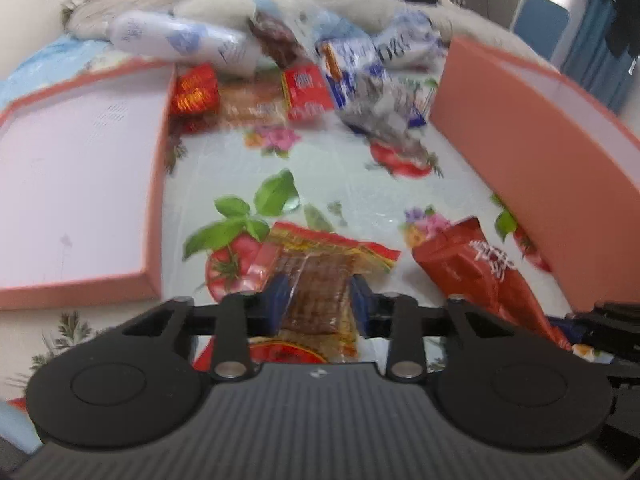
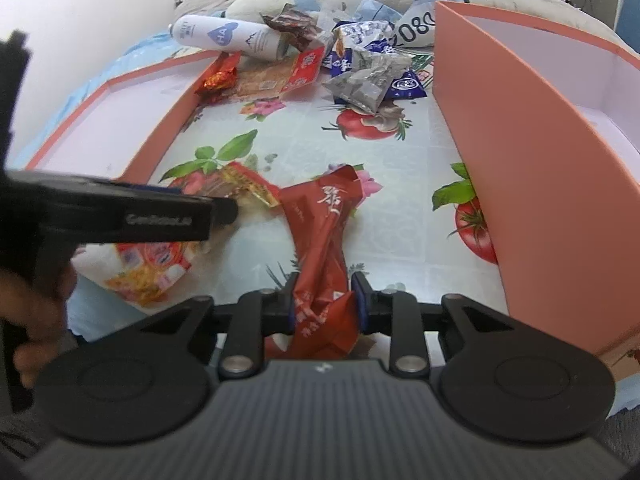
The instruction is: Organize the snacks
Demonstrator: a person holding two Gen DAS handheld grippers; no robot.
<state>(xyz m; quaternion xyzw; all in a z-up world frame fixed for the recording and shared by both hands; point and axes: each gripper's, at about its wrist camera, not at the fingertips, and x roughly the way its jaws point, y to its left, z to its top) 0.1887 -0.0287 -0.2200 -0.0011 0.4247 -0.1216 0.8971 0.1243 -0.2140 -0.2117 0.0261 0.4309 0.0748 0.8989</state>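
Observation:
My left gripper (image 1: pixel 320 300) is shut on a clear packet of brown cakes with red and yellow ends (image 1: pixel 316 276), low over the flowered cloth. In the right wrist view this gripper (image 2: pixel 228 210) comes in from the left, with the cake packet (image 2: pixel 244 184) at its tips. My right gripper (image 2: pixel 324 304) is shut on the near end of a crumpled red packet with white characters (image 2: pixel 324 232). That red packet (image 1: pixel 480 268) lies just right of the cake packet. The right gripper's body (image 1: pixel 616 320) shows at the edge of the left wrist view.
A shallow pink lid (image 1: pixel 154 184) lies to the left and a deeper pink box (image 1: pixel 520 140) to the right. Several loose snacks (image 1: pixel 308 92) and a white can (image 2: pixel 228 36) are piled at the back. A hand (image 2: pixel 32 300) holds the left gripper.

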